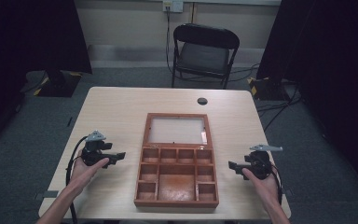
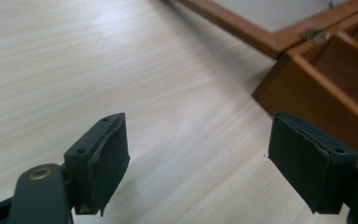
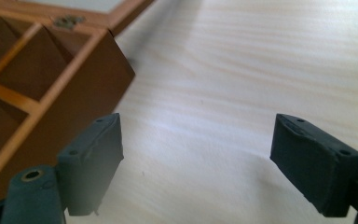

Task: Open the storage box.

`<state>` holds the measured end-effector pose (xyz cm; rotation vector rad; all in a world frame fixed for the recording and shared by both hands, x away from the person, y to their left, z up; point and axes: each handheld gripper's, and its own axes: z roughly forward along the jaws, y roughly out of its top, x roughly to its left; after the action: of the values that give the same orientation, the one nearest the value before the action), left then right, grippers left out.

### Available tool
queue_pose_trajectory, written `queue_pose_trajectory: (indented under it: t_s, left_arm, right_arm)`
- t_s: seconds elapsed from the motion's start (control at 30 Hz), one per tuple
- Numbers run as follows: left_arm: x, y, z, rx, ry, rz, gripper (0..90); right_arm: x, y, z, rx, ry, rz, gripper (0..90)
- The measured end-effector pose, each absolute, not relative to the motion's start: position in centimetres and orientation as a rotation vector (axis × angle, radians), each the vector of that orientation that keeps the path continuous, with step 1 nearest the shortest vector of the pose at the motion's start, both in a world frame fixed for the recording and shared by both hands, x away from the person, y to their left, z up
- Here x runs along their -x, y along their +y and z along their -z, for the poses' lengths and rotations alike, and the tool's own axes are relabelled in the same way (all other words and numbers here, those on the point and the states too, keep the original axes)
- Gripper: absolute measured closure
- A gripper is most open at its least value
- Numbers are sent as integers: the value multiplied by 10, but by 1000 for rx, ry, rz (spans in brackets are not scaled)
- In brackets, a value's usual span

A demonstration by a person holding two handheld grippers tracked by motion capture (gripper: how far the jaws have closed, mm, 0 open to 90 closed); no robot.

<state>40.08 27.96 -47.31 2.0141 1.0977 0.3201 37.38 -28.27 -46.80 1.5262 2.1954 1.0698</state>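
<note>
A brown wooden box (image 1: pixel 176 203) with several empty compartments sits at the middle of the table, its glass-paned lid (image 1: pixel 177 129) laid open flat behind it. My left gripper (image 1: pixel 120 155) hovers just left of the box, pointing toward it, and is open with nothing between its jaws. In the left gripper view, the left gripper (image 2: pixel 198 149) stands over bare tabletop with the box corner (image 2: pixel 317 98) at the right. My right gripper (image 1: pixel 232 165) is just right of the box, also open and empty. In the right gripper view, the right gripper (image 3: pixel 198 149) has the box side wall (image 3: pixel 65 88) at its left.
The light wooden table (image 1: pixel 121 107) has a round cable hole (image 1: pixel 202 101) near its far edge. A black folding chair (image 1: pixel 205 51) stands behind the table. Dark curtains hang at both sides. A brass hinge (image 2: pixel 314 33) joins the lid to the box.
</note>
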Motion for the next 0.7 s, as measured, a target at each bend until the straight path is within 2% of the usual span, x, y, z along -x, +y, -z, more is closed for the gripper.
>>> queue_pose_trajectory:
  t_s: [0.17, 0.3, 0.37, 0.5, 0.57, 0.7]
  left_arm:
    - [-390, 288, 481, -2059, 1090, -316, 197]
    - [-387, 290, 486, -2087, 1149, -323, 196]
    - [-386, 288, 489, -2104, 1207, -357, 196]
    - [-383, 285, 495, -2118, 1173, -454, 185]
    - [-383, 284, 499, -2101, 1156, -485, 151]
    - [-384, 283, 502, -2079, 1159, -510, 98]
  right_arm:
    - [-362, -285, 478, -1547, 2215, -1039, 155]
    - [-358, -279, 483, -1517, 2196, -929, 150]
    - [-359, -280, 487, -1526, 2188, -878, 141]
    - [-356, -281, 493, -1469, 2131, -822, 120]
    - [-356, -283, 498, -1459, 2100, -859, 72]
    - [-356, -285, 501, -1448, 2079, -879, 44]
